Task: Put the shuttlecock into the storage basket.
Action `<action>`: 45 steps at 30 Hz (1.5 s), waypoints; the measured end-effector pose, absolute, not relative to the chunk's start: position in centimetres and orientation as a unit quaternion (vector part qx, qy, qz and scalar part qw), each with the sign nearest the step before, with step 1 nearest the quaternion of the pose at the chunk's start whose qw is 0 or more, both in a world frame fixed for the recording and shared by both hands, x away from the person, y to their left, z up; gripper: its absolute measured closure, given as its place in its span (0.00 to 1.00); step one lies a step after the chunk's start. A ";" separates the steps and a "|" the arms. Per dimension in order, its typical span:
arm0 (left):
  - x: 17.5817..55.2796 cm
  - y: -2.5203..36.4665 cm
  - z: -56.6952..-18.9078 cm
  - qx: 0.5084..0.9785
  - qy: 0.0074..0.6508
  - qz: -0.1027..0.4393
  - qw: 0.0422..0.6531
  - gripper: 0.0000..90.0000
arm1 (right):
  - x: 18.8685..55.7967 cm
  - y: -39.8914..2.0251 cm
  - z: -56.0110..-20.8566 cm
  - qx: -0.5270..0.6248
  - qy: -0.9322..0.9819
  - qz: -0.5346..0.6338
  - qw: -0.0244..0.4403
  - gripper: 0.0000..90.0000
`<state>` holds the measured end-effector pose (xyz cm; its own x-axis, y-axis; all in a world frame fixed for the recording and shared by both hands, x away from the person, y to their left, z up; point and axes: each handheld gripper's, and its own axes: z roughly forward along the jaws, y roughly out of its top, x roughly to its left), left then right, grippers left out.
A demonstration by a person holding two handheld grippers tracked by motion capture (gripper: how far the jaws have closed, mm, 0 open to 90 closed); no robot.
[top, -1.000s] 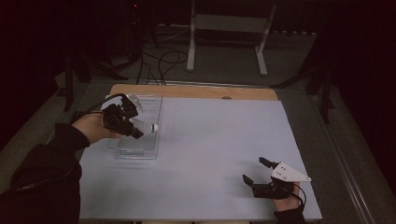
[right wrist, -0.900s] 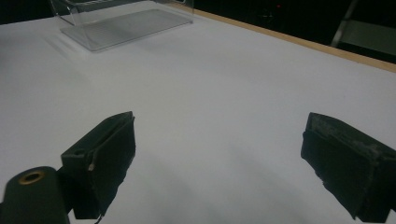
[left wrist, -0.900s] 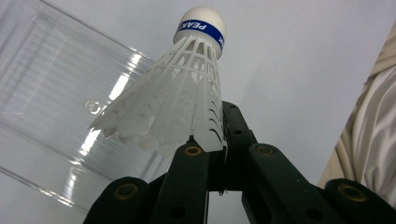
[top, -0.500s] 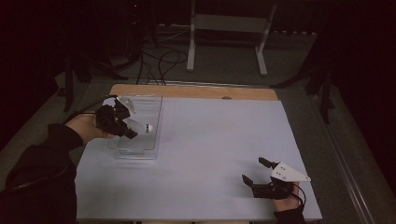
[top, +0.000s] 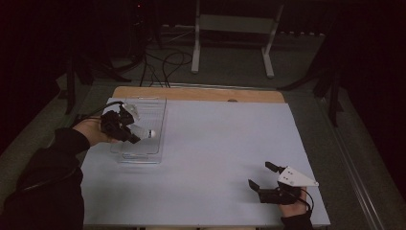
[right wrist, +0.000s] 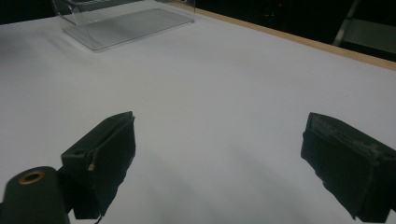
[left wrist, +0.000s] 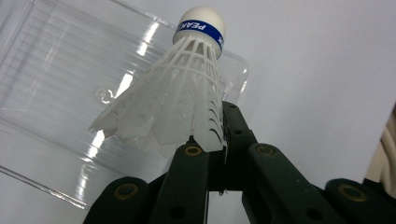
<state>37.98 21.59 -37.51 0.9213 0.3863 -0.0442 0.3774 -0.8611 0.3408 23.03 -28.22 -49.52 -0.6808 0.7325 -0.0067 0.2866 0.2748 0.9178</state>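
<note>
While the left gripper [top: 125,129] hung over the clear plastic tray [top: 154,111] at the table's left side, its jaws were clamped on the skirt of a white shuttlecock [left wrist: 177,100], whose rounded cork tip with a blue band pointed away from the hand and toward the tray's right wall. From the left gripper view the shuttlecock sat above the ribbed floor of the tray, close to one rounded corner, though whether it touched the plastic could not be told. The tray lay lengthwise near the left edge of the pale tabletop [top: 225,143], its far end close to the wooden strip [top: 201,94] along the table's back edge. Well apart, near the front right corner, the right gripper [top: 265,176] rested low over the surface with its jaws spread wide and nothing between them. Between the two grippers the whole middle and right of the tabletop stretched as open surface, and the right gripper view showed the tray far off across that bare expanse.
</note>
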 end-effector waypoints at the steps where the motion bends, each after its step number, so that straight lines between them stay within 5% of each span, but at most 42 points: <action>1: 38.1 21.7 -37.7 0.965 0.195 0.014 0.175 1.00 | 23.0 -28.2 -49.5 0.332 0.767 0.502 0.222 0.11; 45: 38.7 21.1 -42.1 0.975 0.156 0.000 0.158 0.99 | 23.1 -28.3 -49.6 0.335 0.768 0.499 0.220 0.11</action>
